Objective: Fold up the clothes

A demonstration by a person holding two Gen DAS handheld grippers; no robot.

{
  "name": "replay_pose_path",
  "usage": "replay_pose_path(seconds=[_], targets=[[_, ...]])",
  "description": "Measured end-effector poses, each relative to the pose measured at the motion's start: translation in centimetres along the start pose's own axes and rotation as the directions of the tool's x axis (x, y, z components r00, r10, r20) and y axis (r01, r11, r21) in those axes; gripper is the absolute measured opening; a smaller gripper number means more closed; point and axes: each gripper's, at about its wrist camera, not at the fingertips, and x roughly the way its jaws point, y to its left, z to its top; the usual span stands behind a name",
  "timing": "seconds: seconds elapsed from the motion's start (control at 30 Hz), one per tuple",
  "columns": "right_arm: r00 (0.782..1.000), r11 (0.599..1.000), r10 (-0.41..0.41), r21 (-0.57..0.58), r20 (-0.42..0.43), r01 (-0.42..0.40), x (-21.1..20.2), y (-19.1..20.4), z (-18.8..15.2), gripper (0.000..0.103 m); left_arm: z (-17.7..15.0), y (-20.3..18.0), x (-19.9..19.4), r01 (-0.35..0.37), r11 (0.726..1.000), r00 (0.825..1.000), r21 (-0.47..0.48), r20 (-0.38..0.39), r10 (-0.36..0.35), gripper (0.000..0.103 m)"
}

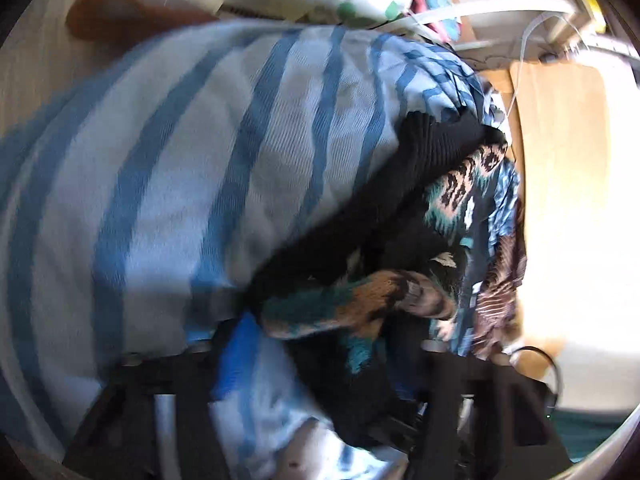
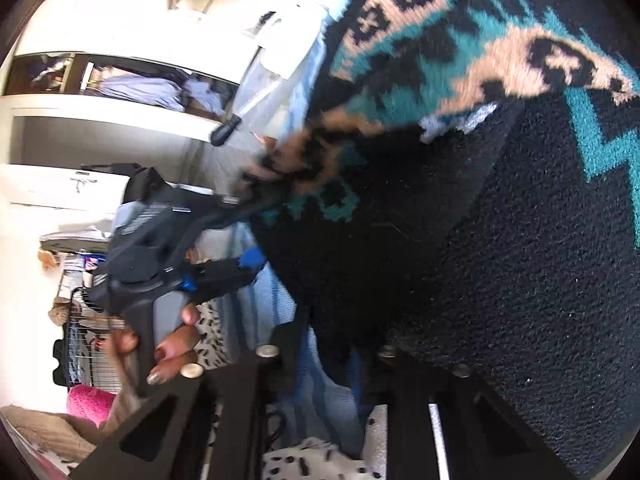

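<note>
Your right gripper is closed almost fully on the edge of the black knitted sweater with teal and tan patterning, so the knit hangs bunched from it, just beside the blue-and-white striped cloth. Your left gripper stands about half open with sweater folds between its fingers; whether the pads press on the knit you cannot tell from the blur.

The risk, as I judge it: if the left jaws shut on several bunched layers, or catch the striped cloth just under the sweater, you would drag both fabrics and the fold would come out crooked. A thin pinch on the right could also slip under the sweater's weight.

The left wrist view shows the striped cloth spread wide beside the sweater and a darker patterned garment on the sweater's far side. The right wrist view alone shows the left gripper from outside, a hand on its handle, and a wire basket well apart from the sweater.
</note>
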Motion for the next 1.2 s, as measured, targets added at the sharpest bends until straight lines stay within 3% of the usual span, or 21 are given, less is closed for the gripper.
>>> replay_pose_path(seconds=[0.07, 0.17, 0.33, 0.47, 0.57, 0.73, 0.9, 1.07, 1.2], targets=[[1.000, 1.000, 0.019, -0.008, 0.001, -0.019, -0.5, 0.1, -0.2, 0.013, 0.2, -1.0, -0.4, 0.029, 0.998, 1.000, 0.059, 0.006, -0.030, 0.032], [1.000, 0.999, 0.029, -0.015, -0.009, -0.029, -0.7, 0.3, -0.3, 0.013, 0.8, -2.4, -1.4, 0.025, 0.991, 0.999, 0.133, 0.037, -0.030, 0.031], [0.998, 1.000, 0.006, -0.019, -0.057, -0.007, 0.5, 0.1, -0.5, 0.013, 0.3, -4.4, -0.6, -0.108, 0.956, 0.994, 0.271, 0.053, 0.097, 0.030], [0.996, 1.000, -0.027, -0.010, -0.080, 0.026, 1.5, -0.3, -0.5, 0.017, -1.9, -2.6, -1.5, -0.162, 0.940, 0.987, 0.301, 0.039, 0.158, 0.030], [0.997, 1.000, -0.024, 0.017, -0.072, 0.025, 1.5, -0.9, -0.3, 0.027, -2.1, -0.4, -1.5, -0.142, 0.963, 0.990, 0.229, 0.008, 0.144, 0.030], [0.996, 0.999, -0.047, 0.004, -0.074, 0.047, 2.3, -0.5, 0.4, 0.032, -1.6, 0.7, -2.1, -0.095, 0.979, 0.995, 0.182, -0.006, 0.098, 0.030], [0.991, 1.000, -0.015, 0.014, -0.134, 0.017, 4.0, -1.0, 0.1, 0.025, -1.1, 0.5, -2.1, -0.166, 0.970, 0.984, 0.178, -0.030, 0.174, 0.033], [0.983, 0.998, -0.038, -0.052, -0.179, 0.029, 4.7, -0.3, -0.8, 0.023, -1.9, 0.2, -2.5, -0.307, 0.937, 0.943, 0.167, -0.076, 0.323, 0.033], [0.980, 0.998, -0.031, -0.067, -0.195, 0.018, 5.3, 0.0, -0.7, 0.023, -1.9, 0.8, -2.5, -0.320, 0.937, 0.936, 0.142, -0.102, 0.336, 0.033]])
